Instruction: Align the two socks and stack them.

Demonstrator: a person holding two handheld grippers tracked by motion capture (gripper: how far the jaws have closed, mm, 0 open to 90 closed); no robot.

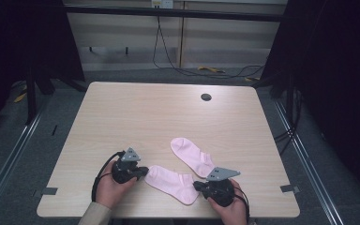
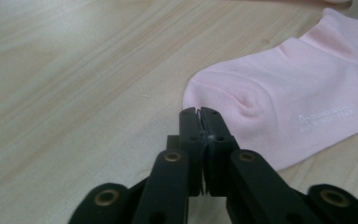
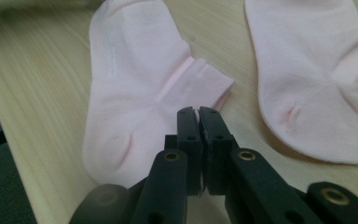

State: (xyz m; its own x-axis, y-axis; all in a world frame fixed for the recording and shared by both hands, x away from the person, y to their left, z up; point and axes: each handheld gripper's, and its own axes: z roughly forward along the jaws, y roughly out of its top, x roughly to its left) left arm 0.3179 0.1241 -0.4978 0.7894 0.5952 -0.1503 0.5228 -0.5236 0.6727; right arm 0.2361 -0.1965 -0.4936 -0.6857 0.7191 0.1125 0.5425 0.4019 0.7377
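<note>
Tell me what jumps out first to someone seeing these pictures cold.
Two pink socks on pale wood: the near sock lies between the grippers at the table's front edge, the far sock just behind it. The left gripper pinches the near sock's toe end; the right gripper meets its cuff, jaws together.

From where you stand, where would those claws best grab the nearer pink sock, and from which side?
Probably at its two ends. The nearer pink sock lies flat, toe toward the left claw and cuff toward the right claw. Each shut claw sits at an end, so each could open and pinch the thin edge, coming in low from its own side.
</note>
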